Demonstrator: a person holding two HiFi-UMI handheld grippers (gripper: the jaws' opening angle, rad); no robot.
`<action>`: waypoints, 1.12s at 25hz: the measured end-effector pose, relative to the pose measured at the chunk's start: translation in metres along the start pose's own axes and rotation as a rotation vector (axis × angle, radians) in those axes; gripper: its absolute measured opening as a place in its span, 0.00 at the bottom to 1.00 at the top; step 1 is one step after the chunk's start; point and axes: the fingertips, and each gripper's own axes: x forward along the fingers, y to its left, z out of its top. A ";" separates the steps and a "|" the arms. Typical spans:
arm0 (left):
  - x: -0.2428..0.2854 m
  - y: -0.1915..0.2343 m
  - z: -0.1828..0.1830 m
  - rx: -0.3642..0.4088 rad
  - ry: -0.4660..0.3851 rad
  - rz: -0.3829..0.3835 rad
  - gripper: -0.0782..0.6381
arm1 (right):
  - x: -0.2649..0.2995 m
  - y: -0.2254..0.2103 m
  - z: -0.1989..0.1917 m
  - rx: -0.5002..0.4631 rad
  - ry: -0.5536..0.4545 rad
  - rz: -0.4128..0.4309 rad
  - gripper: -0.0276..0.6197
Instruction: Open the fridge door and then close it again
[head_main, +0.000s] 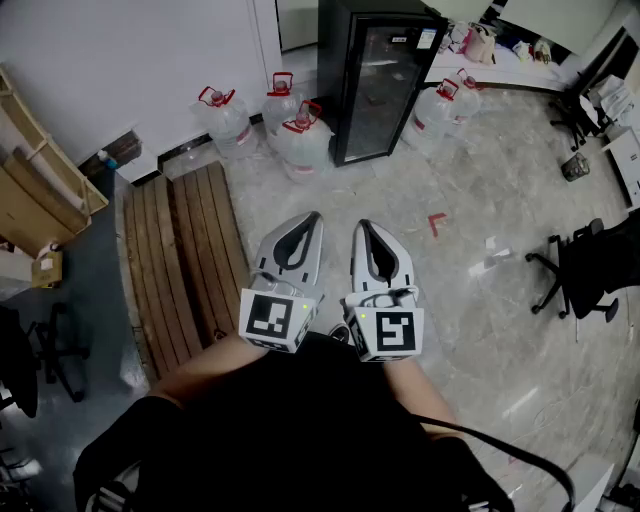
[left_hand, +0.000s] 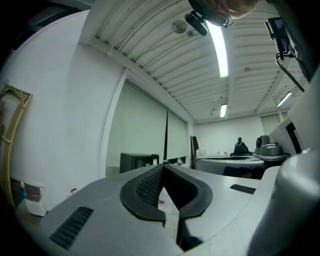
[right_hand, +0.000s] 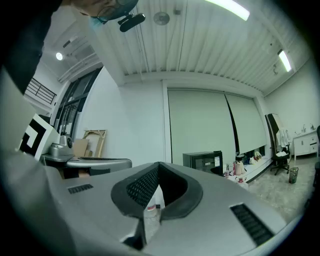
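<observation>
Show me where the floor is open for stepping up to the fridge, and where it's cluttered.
Open: the floor straight ahead to the fridge door, past the red tape mark. Crowded: water jugs flank the fridge on both sides, with the wooden pallet on the left and an office chair on the right.

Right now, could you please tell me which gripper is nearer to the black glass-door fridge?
Right. The right gripper is well short of the black glass-door fridge, almost in line with it; the left gripper is alongside, offset further left. Neither touches the fridge.
</observation>
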 end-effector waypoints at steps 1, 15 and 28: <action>0.001 0.003 0.000 0.002 -0.001 -0.005 0.12 | 0.003 0.002 -0.001 -0.001 0.004 -0.003 0.07; -0.005 0.059 -0.003 -0.018 -0.018 -0.061 0.12 | 0.039 0.040 -0.006 0.018 0.015 -0.072 0.07; 0.023 0.108 -0.037 -0.056 0.062 -0.094 0.12 | 0.087 0.044 -0.034 0.065 0.061 -0.110 0.07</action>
